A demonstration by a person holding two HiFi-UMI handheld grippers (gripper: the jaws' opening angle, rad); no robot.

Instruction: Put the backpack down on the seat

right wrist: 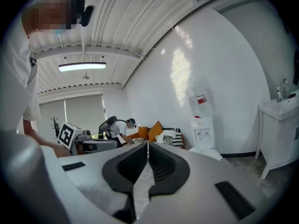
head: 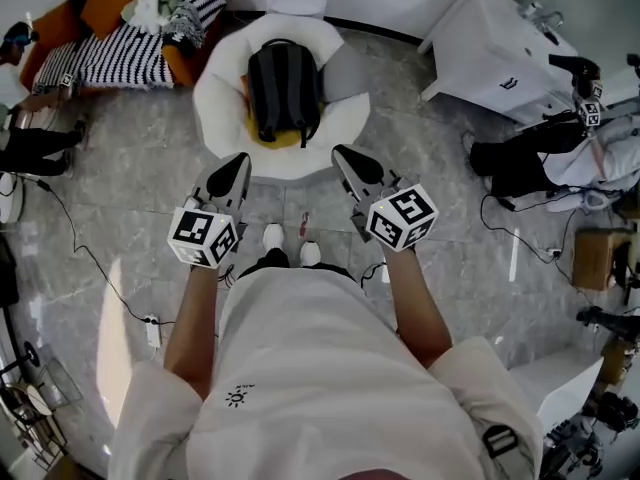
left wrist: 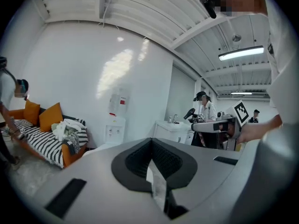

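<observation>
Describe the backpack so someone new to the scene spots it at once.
Find the round white seat in the middle of the grey floor, beside the striped sofa. The backpack lies in its hollow on a yellow cushion; it is the only dark thing on that seat.

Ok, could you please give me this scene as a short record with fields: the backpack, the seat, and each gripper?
backpack: black backpack, lying on the seat, no gripper touching it
seat: round white seat, on the grey floor in front of the person
left gripper: left gripper, jaws together, nothing between them, short of the seat
right gripper: right gripper, jaws together, nothing between them, short of the seat
task state: backpack already down on the seat
nearby: striped sofa beyond the seat
</observation>
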